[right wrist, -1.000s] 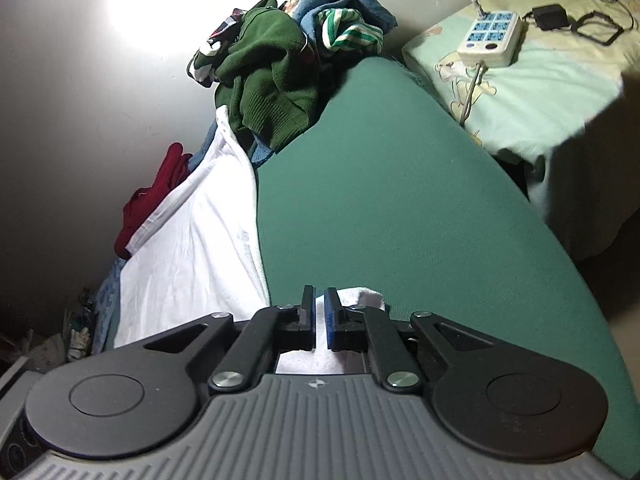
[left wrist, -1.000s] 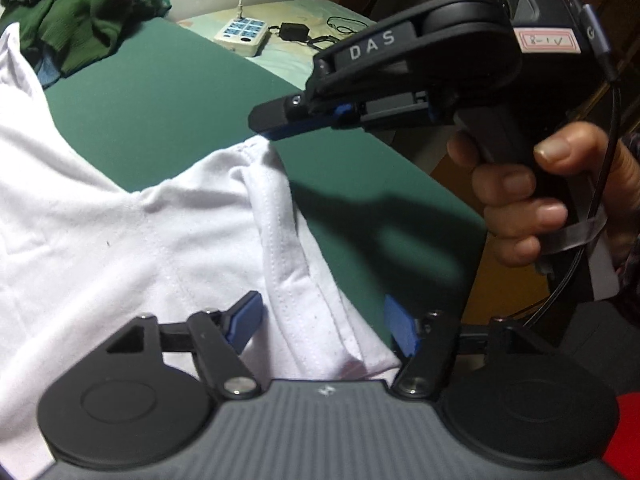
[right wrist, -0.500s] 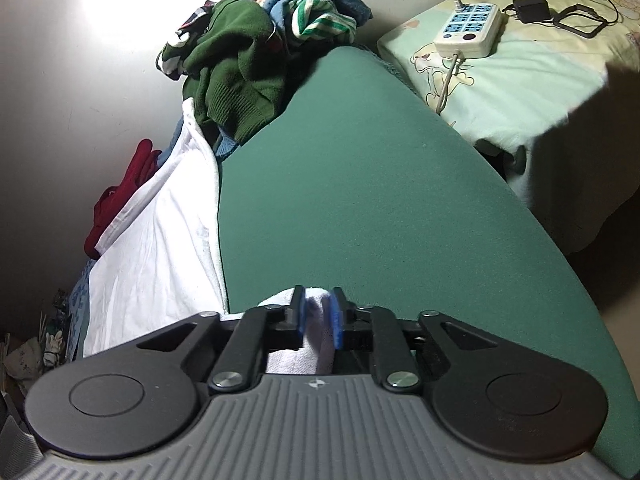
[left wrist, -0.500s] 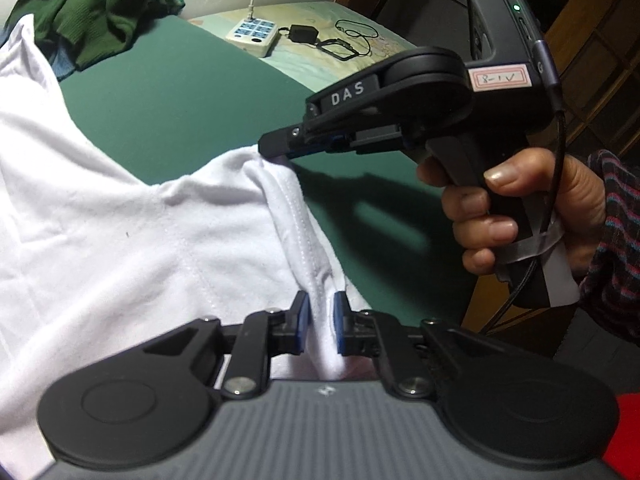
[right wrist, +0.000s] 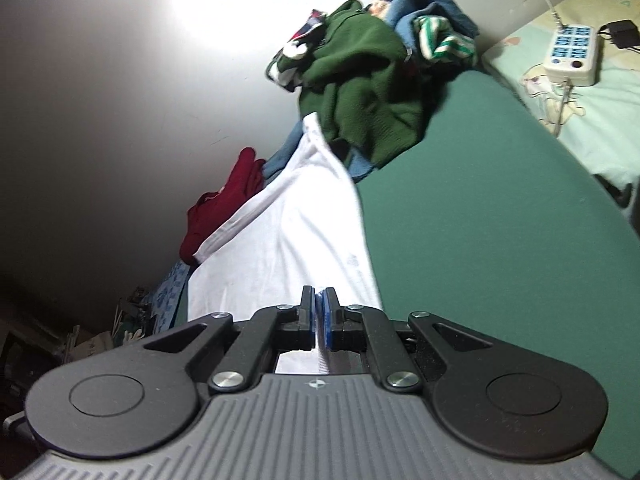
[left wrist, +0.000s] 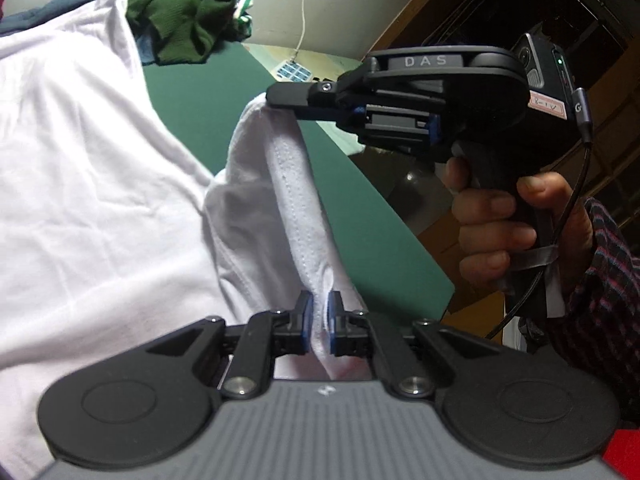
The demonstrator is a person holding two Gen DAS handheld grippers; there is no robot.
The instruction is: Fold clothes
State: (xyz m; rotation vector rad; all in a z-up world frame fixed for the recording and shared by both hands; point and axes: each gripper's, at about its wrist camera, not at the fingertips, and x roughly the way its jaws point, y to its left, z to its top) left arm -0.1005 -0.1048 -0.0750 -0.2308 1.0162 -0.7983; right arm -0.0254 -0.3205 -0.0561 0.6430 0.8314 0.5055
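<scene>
Both claws pinch one hem of the white shirt (left wrist: pixel 80 184). From the left wrist, my left claw (left wrist: pixel 319 322) clamps it near the green mat's (left wrist: pixel 208 92) edge; my right claw (left wrist: pixel 280 98) lifts it. From the right wrist, that claw (right wrist: pixel 319 320) grips cloth, bare mat (right wrist: pixel 480 216) rightward.

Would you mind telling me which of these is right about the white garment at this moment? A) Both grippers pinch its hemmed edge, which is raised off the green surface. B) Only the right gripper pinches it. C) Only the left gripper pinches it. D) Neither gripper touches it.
A: the left gripper and the right gripper are each shut on the white garment, its stitched edge stretched between them above the green surface.
</scene>
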